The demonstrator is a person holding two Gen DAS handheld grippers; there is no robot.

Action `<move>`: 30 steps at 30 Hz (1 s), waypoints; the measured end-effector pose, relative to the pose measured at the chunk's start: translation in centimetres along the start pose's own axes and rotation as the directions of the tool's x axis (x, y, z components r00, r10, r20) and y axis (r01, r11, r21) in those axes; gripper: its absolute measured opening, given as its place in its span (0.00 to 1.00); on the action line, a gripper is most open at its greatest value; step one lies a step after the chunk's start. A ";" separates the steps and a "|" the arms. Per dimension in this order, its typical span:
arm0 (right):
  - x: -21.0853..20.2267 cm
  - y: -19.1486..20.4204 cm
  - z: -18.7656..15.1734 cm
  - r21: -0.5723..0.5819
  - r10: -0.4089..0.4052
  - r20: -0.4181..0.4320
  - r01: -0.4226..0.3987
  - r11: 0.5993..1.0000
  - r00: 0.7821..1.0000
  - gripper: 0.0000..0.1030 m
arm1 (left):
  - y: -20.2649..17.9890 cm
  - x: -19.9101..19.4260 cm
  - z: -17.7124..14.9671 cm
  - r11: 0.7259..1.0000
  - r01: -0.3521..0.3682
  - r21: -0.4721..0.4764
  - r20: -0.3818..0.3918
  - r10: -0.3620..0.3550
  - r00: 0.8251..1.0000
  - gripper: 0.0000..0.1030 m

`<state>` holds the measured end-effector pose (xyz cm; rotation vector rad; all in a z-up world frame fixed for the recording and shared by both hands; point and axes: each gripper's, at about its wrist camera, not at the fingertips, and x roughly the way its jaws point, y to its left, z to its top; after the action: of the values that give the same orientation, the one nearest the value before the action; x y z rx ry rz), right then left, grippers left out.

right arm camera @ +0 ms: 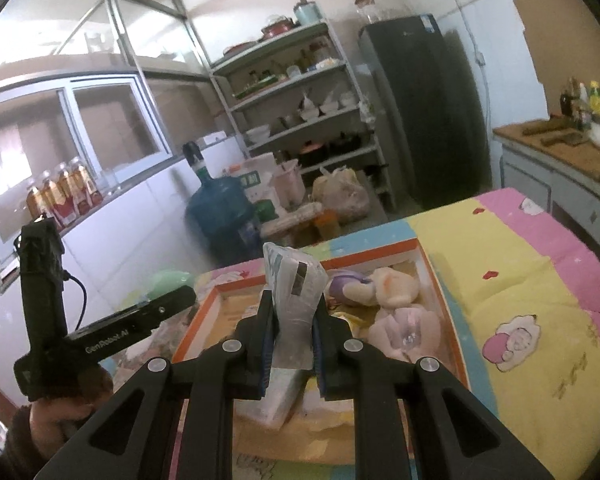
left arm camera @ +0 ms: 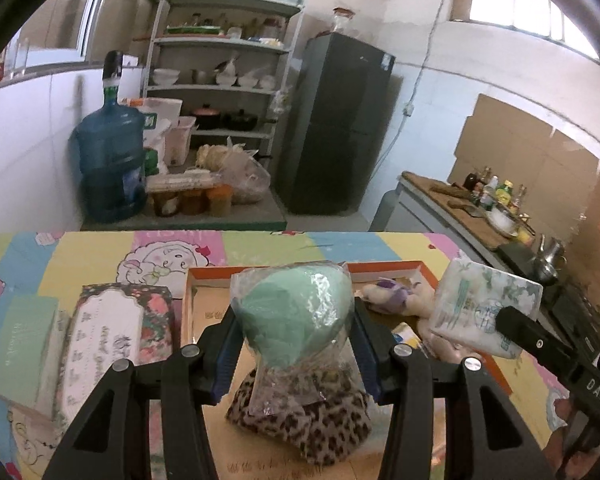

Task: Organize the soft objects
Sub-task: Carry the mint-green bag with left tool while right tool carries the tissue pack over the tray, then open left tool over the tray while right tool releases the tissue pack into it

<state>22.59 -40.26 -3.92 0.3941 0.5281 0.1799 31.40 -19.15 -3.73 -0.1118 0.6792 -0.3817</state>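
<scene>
Now both tools are loaded, left tool [left arm camera: 294,344] pinching the bagged green sponge [left arm camera: 296,312], right tool [right arm camera: 294,344] squeezing the tissue pack [right arm camera: 294,292] — slick wrappers could slide free over the orange tray [right arm camera: 440,280]

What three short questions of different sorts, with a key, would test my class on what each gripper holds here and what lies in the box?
1. True or false: the left gripper is shut on a green item in a clear bag.
2. What does the right gripper hold: (a) a leopard-print pouch, (b) a tissue pack, (c) a plush toy?
3. Name the soft thing that lies in the orange-rimmed box.

Key
1. True.
2. (b).
3. A plush toy, white and pink with a purple part.
</scene>
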 end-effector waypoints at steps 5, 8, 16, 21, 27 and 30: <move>2.5 -0.6 0.3 0.009 0.001 -0.049 0.000 1.000 0.999 0.16 | 0.2 2.0 -0.1 0.999 -0.028 -0.029 -0.036 0.027 0.999 0.49; 3.7 -0.6 0.3 0.014 0.011 -0.073 -0.010 1.000 0.997 0.16 | 0.2 2.9 -0.1 0.999 -0.039 -0.033 -0.056 0.037 0.998 0.49; 6.1 0.1 0.4 0.000 0.017 -0.114 -0.017 1.000 0.993 0.16 | 0.5 4.8 -0.2 0.997 -0.056 -0.045 -0.120 0.050 0.991 0.49; 6.9 0.0 0.3 -0.002 0.008 -0.134 -0.009 1.000 0.991 0.17 | 0.9 5.7 -0.5 0.997 -0.060 -0.053 -0.157 0.051 0.986 0.49; 7.6 -0.1 -0.1 -0.001 -0.001 -0.160 0.001 1.000 0.987 0.17 | 0.7 6.2 -0.5 0.997 -0.061 -0.049 -0.187 0.051 0.981 0.50; 8.0 -0.1 -0.2 -0.001 -0.003 -0.175 0.002 1.000 0.985 0.17 | 0.9 6.7 -0.5 0.997 -0.053 -0.062 -0.212 0.039 0.977 0.50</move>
<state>29.26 -38.16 -7.74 0.3785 0.7011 0.2134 36.11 -20.83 -8.25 -0.1204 0.9029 -0.3285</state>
